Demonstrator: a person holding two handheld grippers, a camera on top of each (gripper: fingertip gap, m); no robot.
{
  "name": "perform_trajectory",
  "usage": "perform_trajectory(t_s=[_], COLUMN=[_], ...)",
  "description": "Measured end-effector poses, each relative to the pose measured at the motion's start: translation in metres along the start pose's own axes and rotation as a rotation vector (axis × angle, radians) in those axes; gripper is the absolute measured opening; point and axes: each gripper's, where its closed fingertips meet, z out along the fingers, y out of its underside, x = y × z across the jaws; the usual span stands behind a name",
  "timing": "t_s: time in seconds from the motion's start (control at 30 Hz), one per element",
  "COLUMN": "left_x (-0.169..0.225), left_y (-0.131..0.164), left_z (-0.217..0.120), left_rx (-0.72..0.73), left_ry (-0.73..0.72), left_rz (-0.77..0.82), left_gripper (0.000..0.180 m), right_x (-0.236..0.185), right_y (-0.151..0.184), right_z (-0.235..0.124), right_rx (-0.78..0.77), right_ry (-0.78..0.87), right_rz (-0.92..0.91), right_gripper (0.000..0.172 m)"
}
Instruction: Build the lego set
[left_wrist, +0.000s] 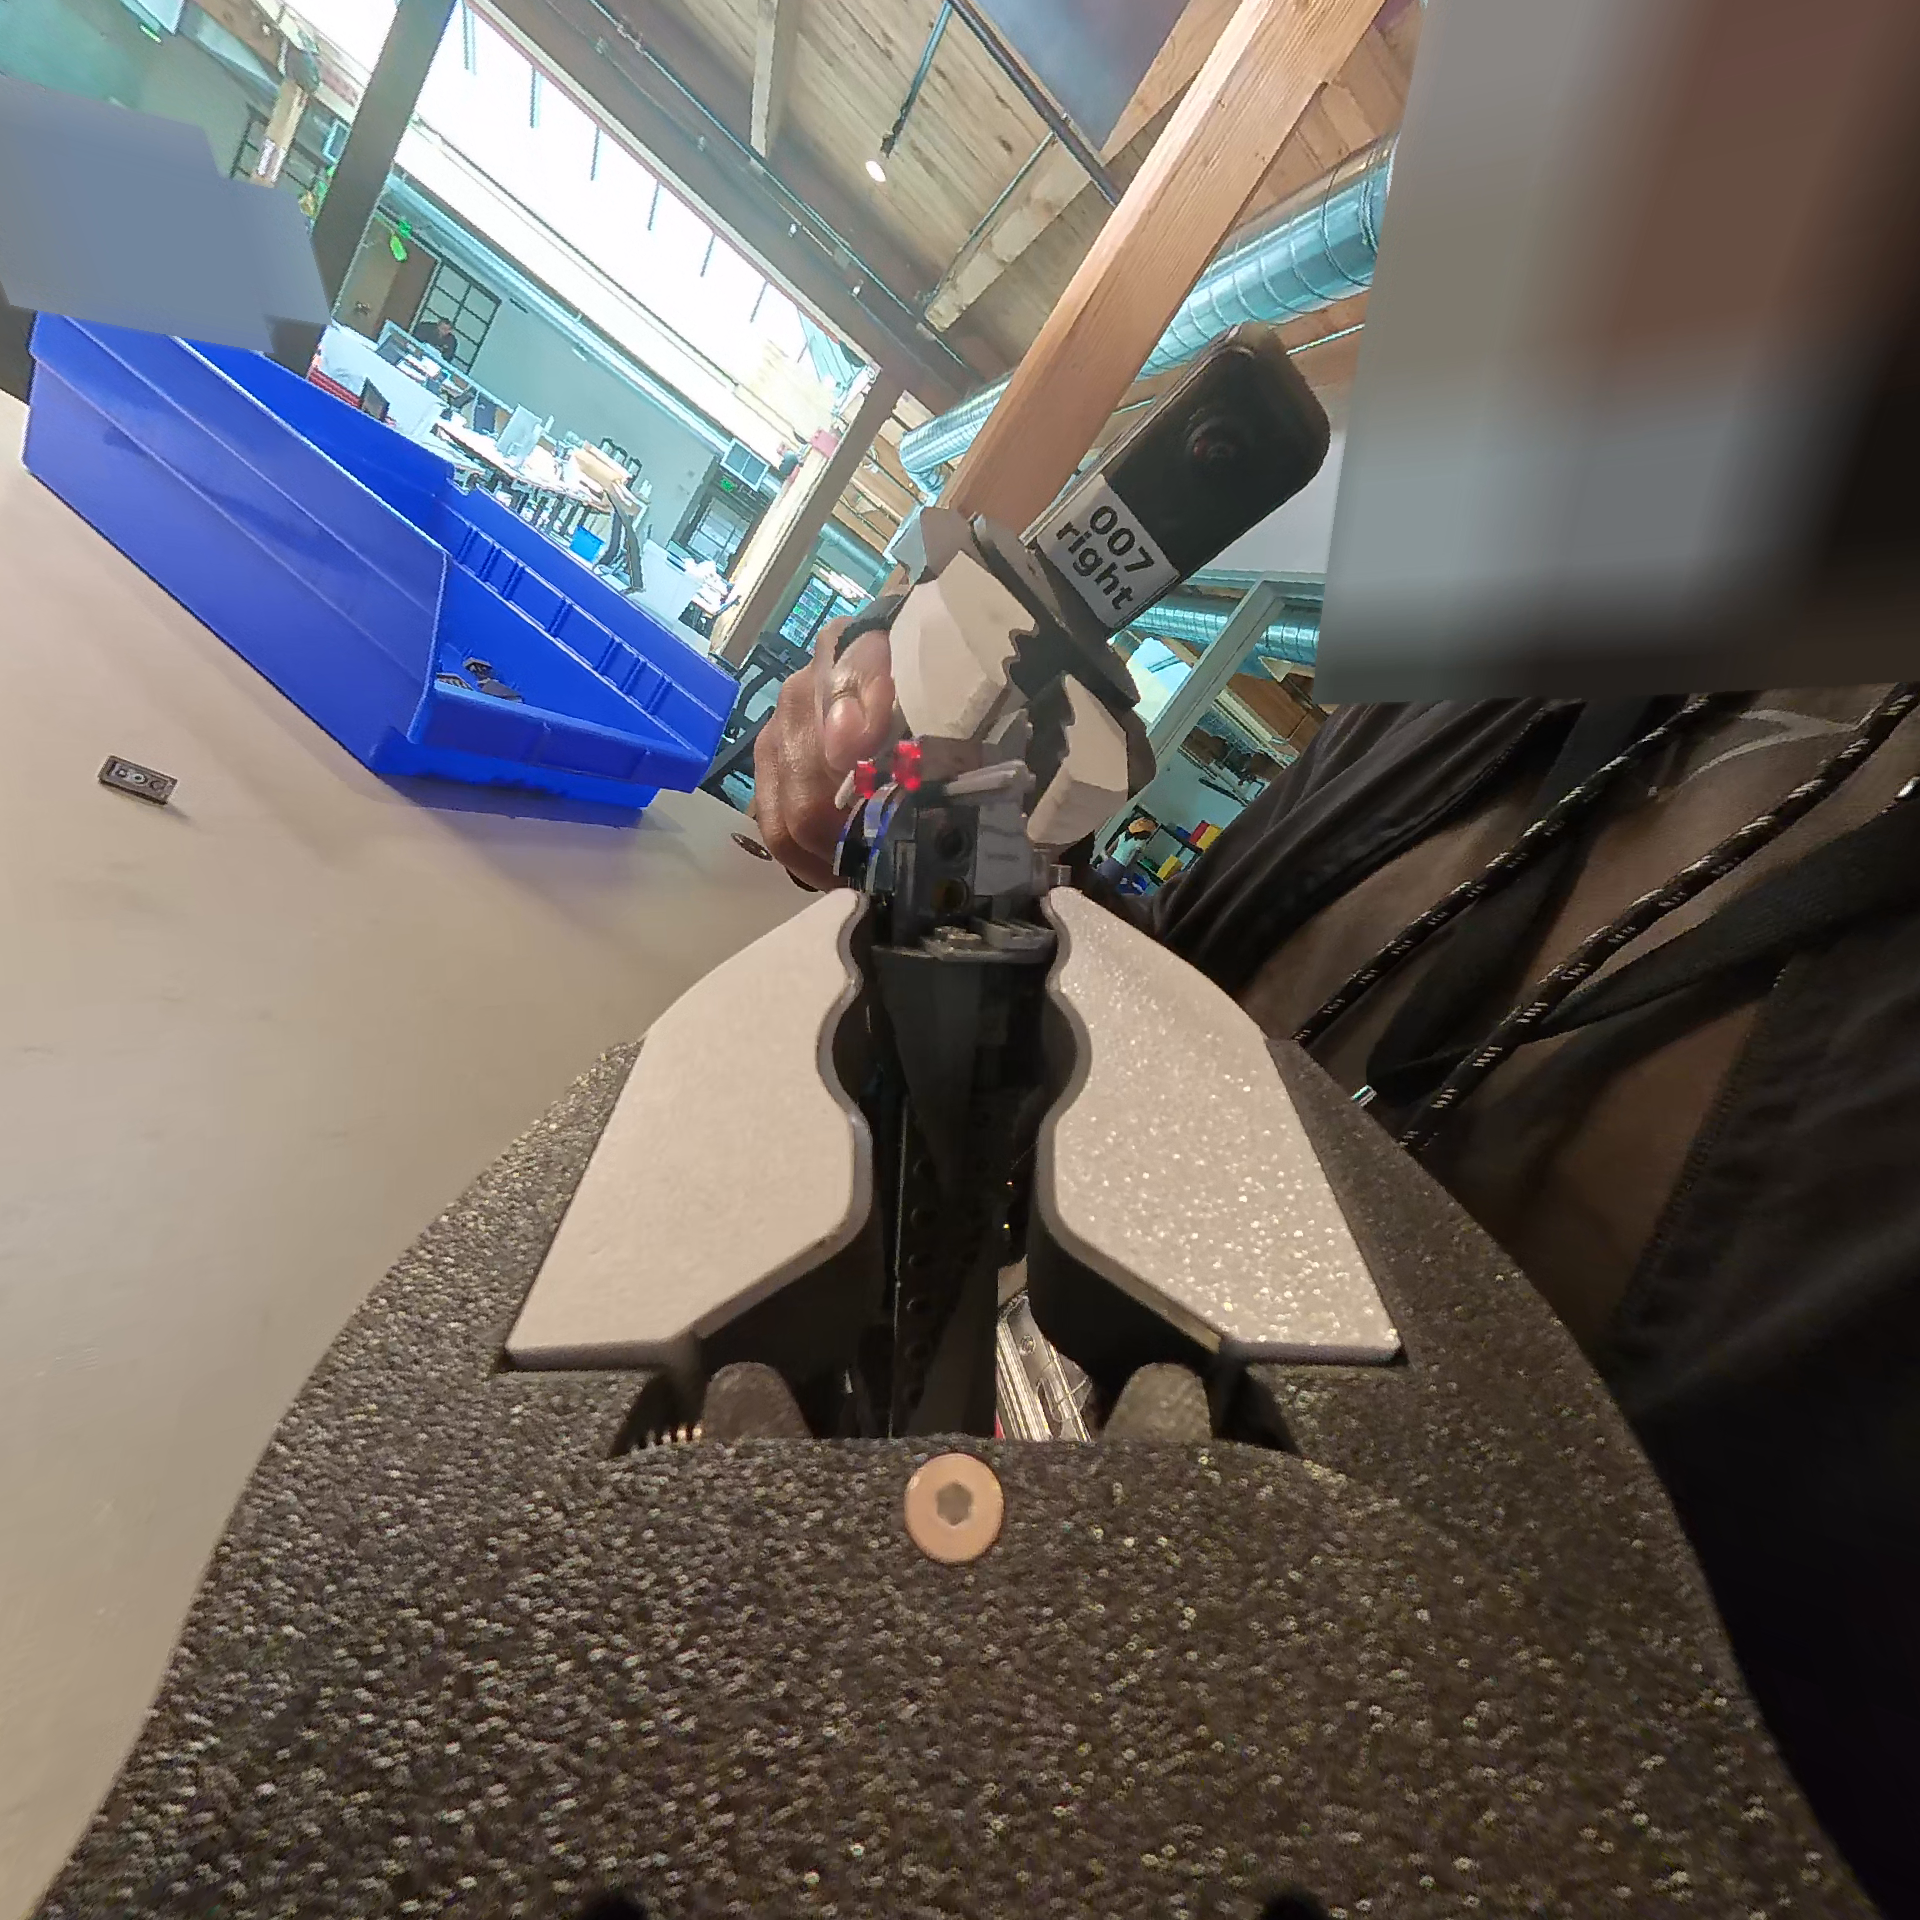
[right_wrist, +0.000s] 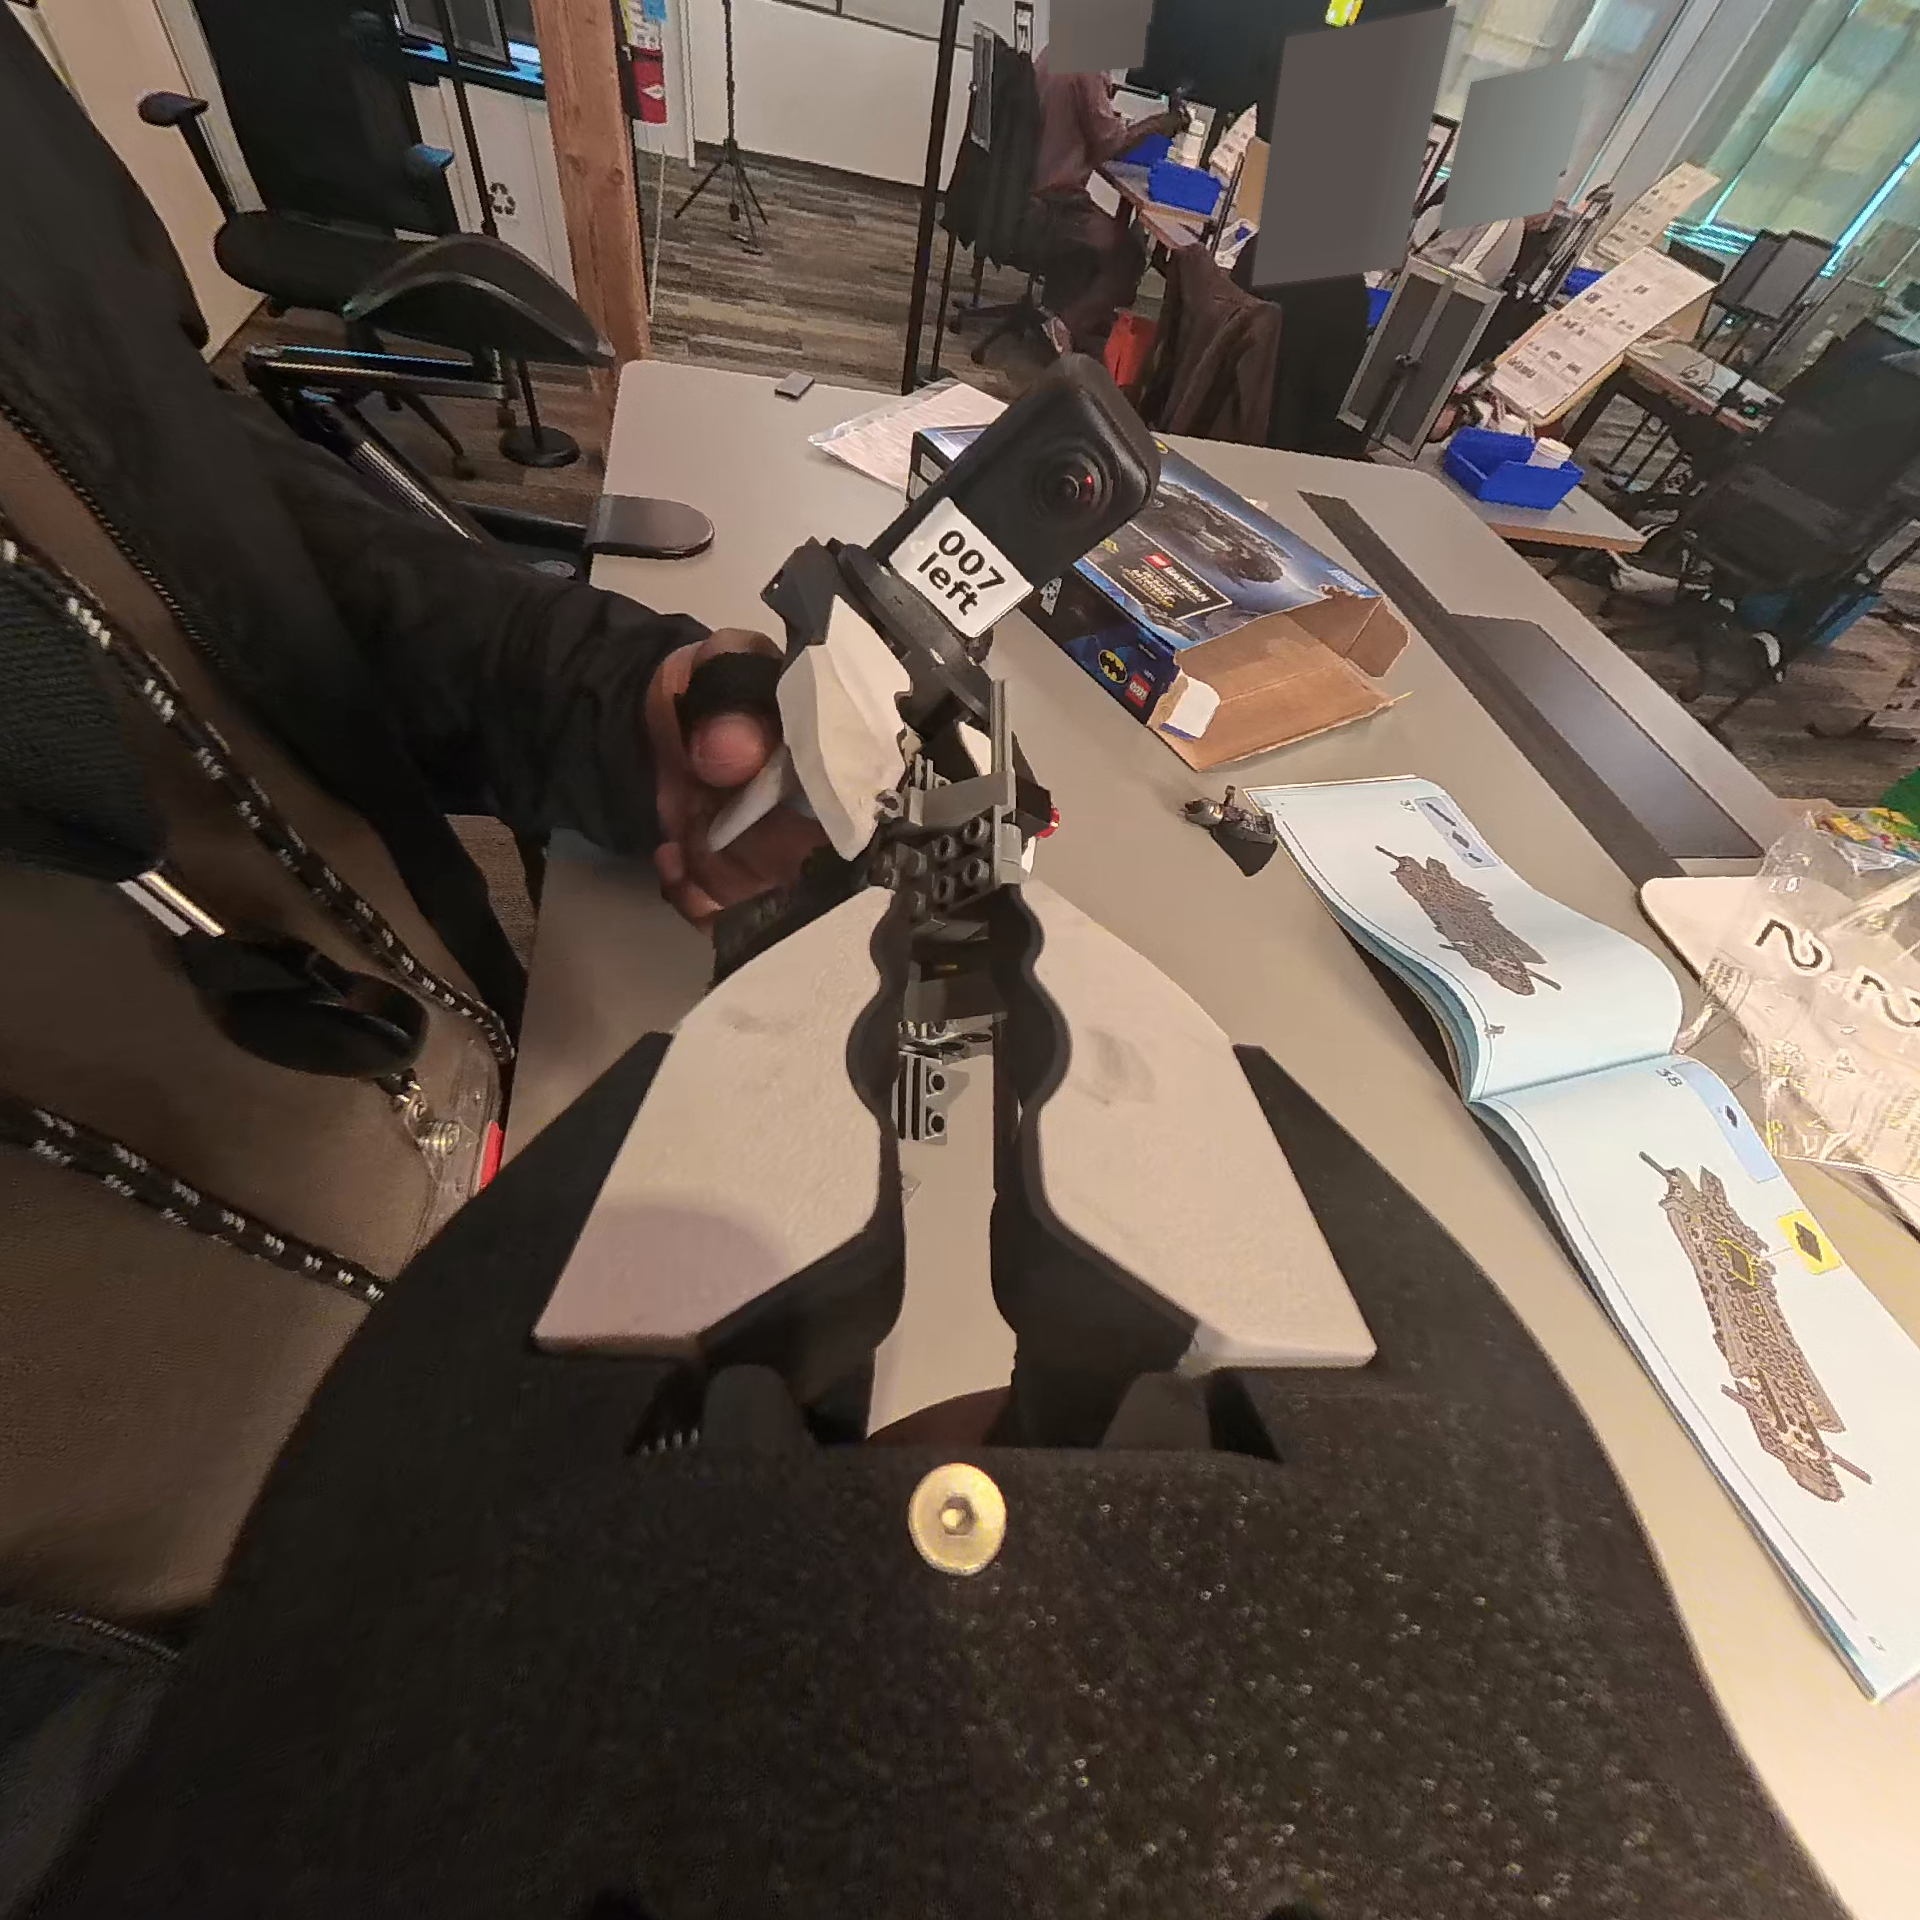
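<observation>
Grey-and-black brick-built model (left_wrist: 966, 894) pinched by both left tongs (left_wrist: 951, 914) and right tongs (right_wrist: 945, 914) above the grey table (right_wrist: 1299, 966), open light-blue instruction booklet (right_wrist: 1558, 1039) right, blue plastic bin (left_wrist: 312, 540) far left.

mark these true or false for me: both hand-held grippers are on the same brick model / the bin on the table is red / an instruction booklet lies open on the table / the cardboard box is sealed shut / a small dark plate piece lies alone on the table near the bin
1. Both hand-held grippers, left and right, are on the same grey and black brick model. True.
2. The bin is red. False: the bin is blue.
3. An instruction booklet lies open on the table. True.
4. The cardboard box is sealed shut. False: the cardboard box lies with its end flaps open.
5. A small dark plate piece lies alone on the table near the bin. True.
</observation>
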Motion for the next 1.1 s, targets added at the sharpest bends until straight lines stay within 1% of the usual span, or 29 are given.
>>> perform_trajectory(t_s=[0.4, 0.5, 0.63, 0.83, 1.1], left_x=[0.0024, -0.0005, 0.0011, -0.0006, 0.0015], left_y=[0.0000, -0.0002, -0.0007, 0.0010, 0.0058], left_z=[0.0021, 0.0031, 0.0026, 0.0004, 0.0015], left_rx=[-0.002, 0.002, 0.010, -0.006, -0.052], left_ry=[0.005, -0.017, -0.002, -0.024, -0.047], left_rz=[0.001, 0.009, -0.004, -0.002, 0.033], left_gripper=[0.029, 0.029, 0.029, 0.029, 0.029], right_x=[-0.0016, 0.0003, -0.0010, -0.0017, -0.0049], right_y=[-0.0017, 0.0002, -0.0020, -0.0046, -0.0045], right_z=[-0.0022, -0.0029, -0.0021, -0.0025, 0.0024], right_rx=[0.020, 0.014, 0.027, 0.033, 0.019], right_ry=[-0.022, -0.005, -0.009, -0.027, -0.045], right_rz=[0.059, 0.055, 0.063, 0.068, 0.057], right_gripper=[0.014, 0.015, 0.016, 0.023, 0.021])
